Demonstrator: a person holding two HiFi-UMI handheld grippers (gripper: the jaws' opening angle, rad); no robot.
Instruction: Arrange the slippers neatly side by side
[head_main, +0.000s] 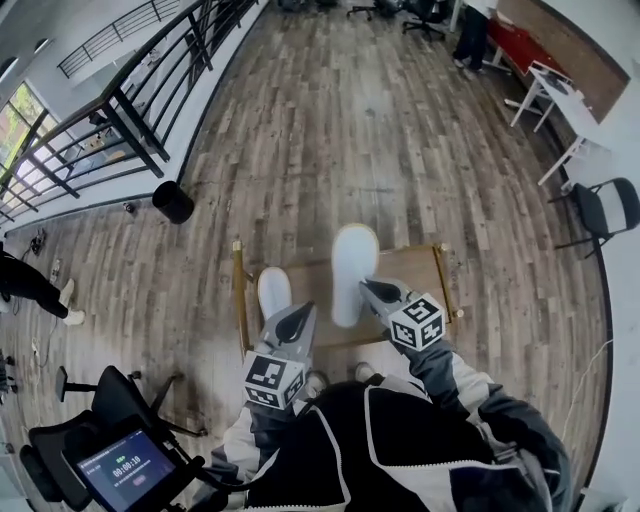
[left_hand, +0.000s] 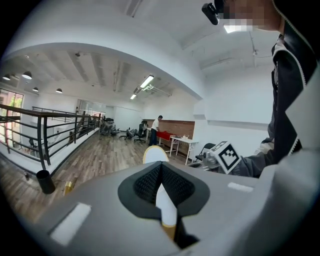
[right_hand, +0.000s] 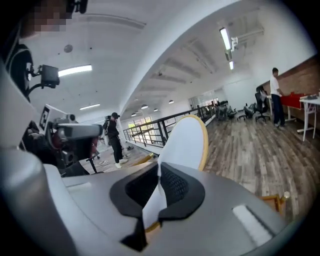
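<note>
Two white slippers with tan soles are both held up over a low wooden table (head_main: 410, 268). My left gripper (head_main: 292, 324) is shut on the heel edge of the smaller-looking slipper (head_main: 273, 292), whose thin white edge sits pinched in the jaws (left_hand: 165, 206) with the toe (left_hand: 155, 154) rising beyond. My right gripper (head_main: 376, 292) is shut on the other slipper (head_main: 353, 258), which stands upright and tall in the right gripper view (right_hand: 186, 142). The two slippers hang apart, the right one farther from me. Each gripper shows in the other's view: the right gripper (left_hand: 226, 156) and the left gripper (right_hand: 75, 132).
Brass corner posts (head_main: 238, 246) rise from the table. A black bin (head_main: 173, 201) stands on the wood floor by the railing (head_main: 120, 110). A folding chair (head_main: 606, 208) and white desk (head_main: 560, 95) are at the right. A screen on a stand (head_main: 124, 466) is at lower left.
</note>
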